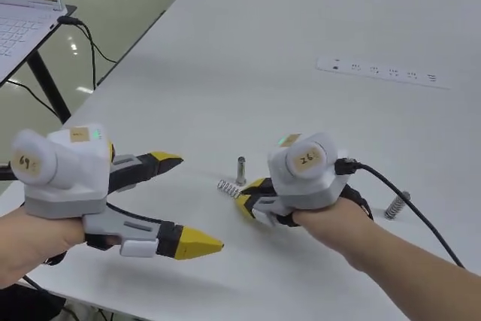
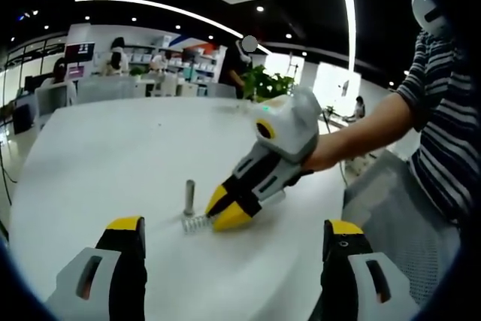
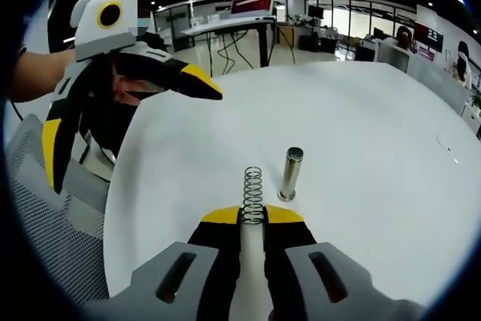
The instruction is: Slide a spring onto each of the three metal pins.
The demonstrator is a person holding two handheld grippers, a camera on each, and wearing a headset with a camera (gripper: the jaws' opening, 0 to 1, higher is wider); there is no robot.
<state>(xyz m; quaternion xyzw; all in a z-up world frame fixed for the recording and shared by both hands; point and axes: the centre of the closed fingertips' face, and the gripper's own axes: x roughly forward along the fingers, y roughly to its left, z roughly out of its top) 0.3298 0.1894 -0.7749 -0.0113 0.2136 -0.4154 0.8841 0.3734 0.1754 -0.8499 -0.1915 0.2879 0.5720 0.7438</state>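
Note:
A bare metal pin [image 1: 240,171] stands upright on the white table [image 1: 248,73]. My right gripper [image 1: 250,204] is shut on one end of a small spring [image 1: 228,188], which lies just left of the pin's base. In the right gripper view the spring [image 3: 253,192] sticks out ahead of the shut gripper [image 3: 253,217], beside the pin [image 3: 290,174]. My left gripper [image 1: 188,202] hovers open to the left, holding nothing. The left gripper view has its own tips [image 2: 234,227] wide apart, facing the spring [image 2: 195,223] and pin [image 2: 189,197]. A second spring [image 1: 397,204] sits tilted at the right.
A white power strip [image 1: 383,73] lies across the far right of the table. A laptop [image 1: 22,5] sits on a side stand at the upper left, with cables hanging below it. A black cable [image 1: 406,201] trails from the right gripper.

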